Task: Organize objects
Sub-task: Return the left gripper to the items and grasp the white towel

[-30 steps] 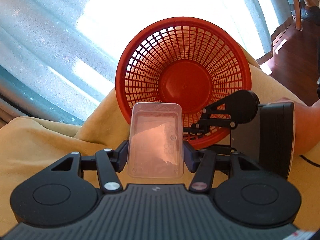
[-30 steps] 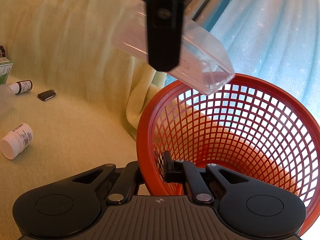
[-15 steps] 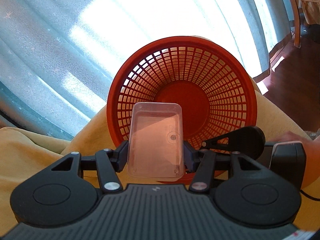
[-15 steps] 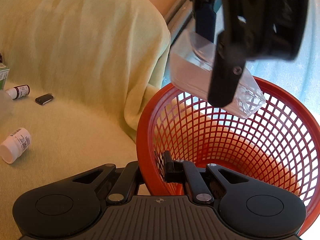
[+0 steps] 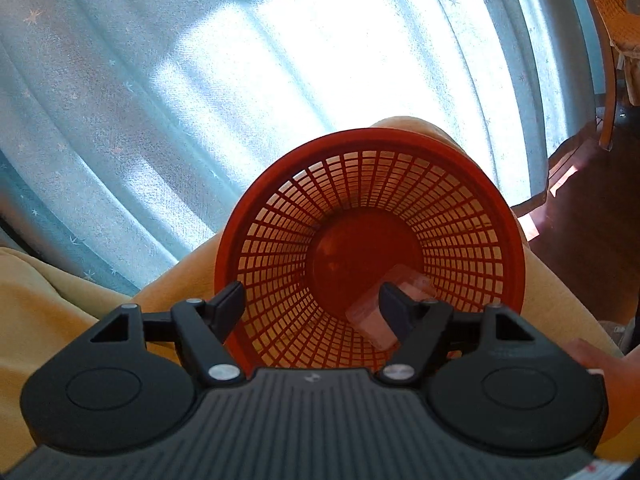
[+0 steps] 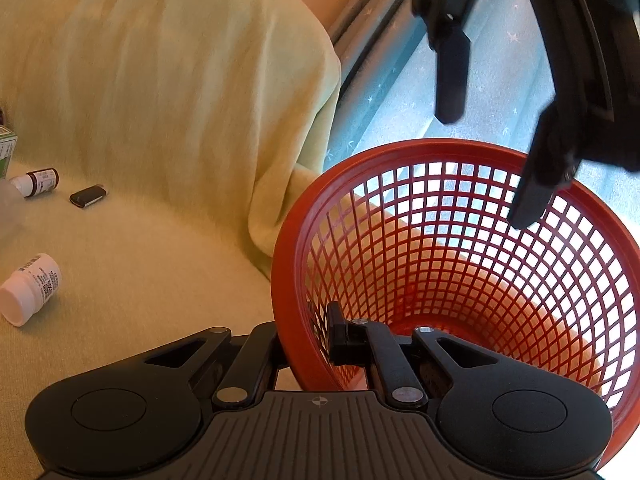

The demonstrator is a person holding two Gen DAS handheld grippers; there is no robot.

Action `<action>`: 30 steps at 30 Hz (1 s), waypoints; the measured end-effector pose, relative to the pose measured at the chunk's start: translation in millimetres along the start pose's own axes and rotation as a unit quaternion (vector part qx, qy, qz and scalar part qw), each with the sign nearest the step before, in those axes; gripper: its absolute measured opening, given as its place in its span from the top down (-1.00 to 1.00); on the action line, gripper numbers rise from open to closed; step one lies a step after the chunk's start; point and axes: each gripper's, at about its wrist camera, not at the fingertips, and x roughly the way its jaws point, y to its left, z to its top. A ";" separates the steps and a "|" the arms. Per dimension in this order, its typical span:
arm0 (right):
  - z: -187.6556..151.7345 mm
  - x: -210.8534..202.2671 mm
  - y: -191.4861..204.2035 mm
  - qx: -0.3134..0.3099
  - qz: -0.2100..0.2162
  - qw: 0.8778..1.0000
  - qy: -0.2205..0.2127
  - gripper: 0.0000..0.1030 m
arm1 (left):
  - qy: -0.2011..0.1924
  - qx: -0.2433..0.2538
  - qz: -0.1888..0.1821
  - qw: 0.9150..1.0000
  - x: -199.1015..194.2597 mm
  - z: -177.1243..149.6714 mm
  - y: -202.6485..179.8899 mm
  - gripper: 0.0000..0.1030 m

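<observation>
Left gripper [image 5: 310, 298]: jaws just opened wide, nothing between them. Clear plastic box [image 5: 386, 312] lies below in the red basket [image 5: 506, 208], by its right finger. Right gripper [image 6: 304, 344] pinches the near rim. Advice: keep that hold firm; lift left straight out, clear of the mesh.

A basket [image 6: 460, 264] sits tilted at the edge of a cloth-covered seat [image 6: 140, 272], its rim pinched between the closed fingers of the right gripper [image 6: 316, 340] at the near side. A curtain [image 5: 200, 80] hangs behind the basket. Inside it, low against the wall, lies a small plastic box [image 5: 376, 316]. The left gripper [image 5: 310, 300] hangs over the basket's mouth, its jaws just spread apart with nothing between them. Left of the basket, on the seat, lie a bottle [image 6: 30, 288], a smaller bottle [image 6: 38, 182] behind it, and a small flat object [image 6: 88, 196] beside that.
</observation>
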 end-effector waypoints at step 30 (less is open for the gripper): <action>1.5 3.8 5.6 -0.001 -0.005 1.000 -0.002 0.96 | 0.225 -0.229 0.077 0.944 -93.7 -235.6 44.2 -0.46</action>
